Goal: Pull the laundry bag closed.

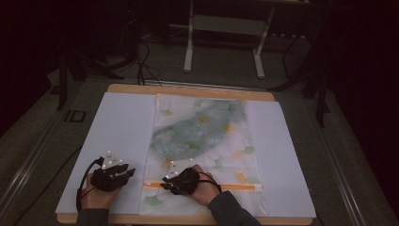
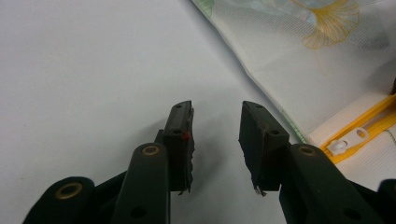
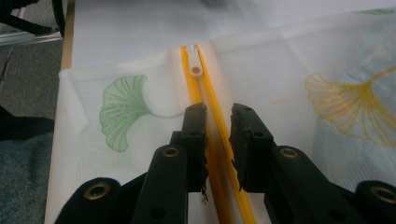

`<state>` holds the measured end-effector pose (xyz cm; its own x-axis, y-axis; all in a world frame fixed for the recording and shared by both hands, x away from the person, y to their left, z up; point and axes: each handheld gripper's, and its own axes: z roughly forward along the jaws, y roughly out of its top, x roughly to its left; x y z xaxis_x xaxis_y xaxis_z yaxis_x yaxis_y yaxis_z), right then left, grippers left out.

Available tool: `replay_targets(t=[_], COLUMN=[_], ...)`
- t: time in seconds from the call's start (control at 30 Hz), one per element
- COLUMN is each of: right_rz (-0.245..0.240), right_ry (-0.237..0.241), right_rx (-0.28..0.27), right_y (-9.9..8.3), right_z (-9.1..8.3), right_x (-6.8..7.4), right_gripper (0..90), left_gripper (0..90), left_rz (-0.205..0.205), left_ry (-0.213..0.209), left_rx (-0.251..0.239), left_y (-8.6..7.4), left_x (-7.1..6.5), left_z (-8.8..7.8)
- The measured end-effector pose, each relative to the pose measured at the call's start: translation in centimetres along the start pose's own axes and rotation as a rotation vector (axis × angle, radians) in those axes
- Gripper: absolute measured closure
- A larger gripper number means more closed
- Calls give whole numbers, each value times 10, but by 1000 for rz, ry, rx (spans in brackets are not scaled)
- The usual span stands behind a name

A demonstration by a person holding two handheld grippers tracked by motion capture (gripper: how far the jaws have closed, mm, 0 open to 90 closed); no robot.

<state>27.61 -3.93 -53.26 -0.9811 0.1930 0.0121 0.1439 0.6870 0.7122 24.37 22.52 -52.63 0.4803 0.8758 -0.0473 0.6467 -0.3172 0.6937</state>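
Mesh laundry bag (image 1: 202, 141) printed with ginkgo leaves lies flat in the middle of the white sheet (image 1: 117, 132) that covers the wooden table (image 1: 188, 89), its orange zipper (image 1: 235, 187) running across the end nearest the person. A bluish garment (image 1: 197, 132) shows through the mesh in the far half. Beyond the table, a pale metal stand (image 1: 226, 28) and dark cables sit on the grey floor, well apart from the work.

The right gripper (image 1: 175, 184) rests on the bag at the zipper's left part; in the right gripper view (image 3: 217, 116) its jaws straddle the orange tape with a narrow gap, not visibly pinching it, and the white slider pull (image 3: 194, 65) lies ahead of them near the bag's edge. Nothing stands between the jaws and the pull. The left gripper (image 1: 120, 170) sits on the bare sheet just beside the bag's left edge, jaws apart and empty, as the left gripper view (image 2: 217, 121) shows.

The high view gives the whole layout, but the pull is too small to make out there. The left gripper view catches the pull (image 2: 343, 142) from the side, at the zipper's end. The right gripper view adds a green leaf print (image 3: 123, 109) beside the zipper.
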Motion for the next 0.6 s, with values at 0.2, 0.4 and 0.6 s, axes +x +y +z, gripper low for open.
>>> replay_targets(t=[0.2, 0.4, 0.6], right_rz=[-7, -7, -7], right_ry=[10, 23, 32], right_rx=[-5, -5, -4], right_y=[5, 10, 14], right_z=[6, 12, 16], right_x=[1, 3, 3], right_gripper=[766, 760, 759], left_gripper=[647, 645, 643], left_rz=[2, 5, 5], left_ry=[1, -1, 0], left_rx=[3, 4, 6], left_y=[0, 0, 0], left_x=[0, 0, 0], left_z=[0, 0, 0])
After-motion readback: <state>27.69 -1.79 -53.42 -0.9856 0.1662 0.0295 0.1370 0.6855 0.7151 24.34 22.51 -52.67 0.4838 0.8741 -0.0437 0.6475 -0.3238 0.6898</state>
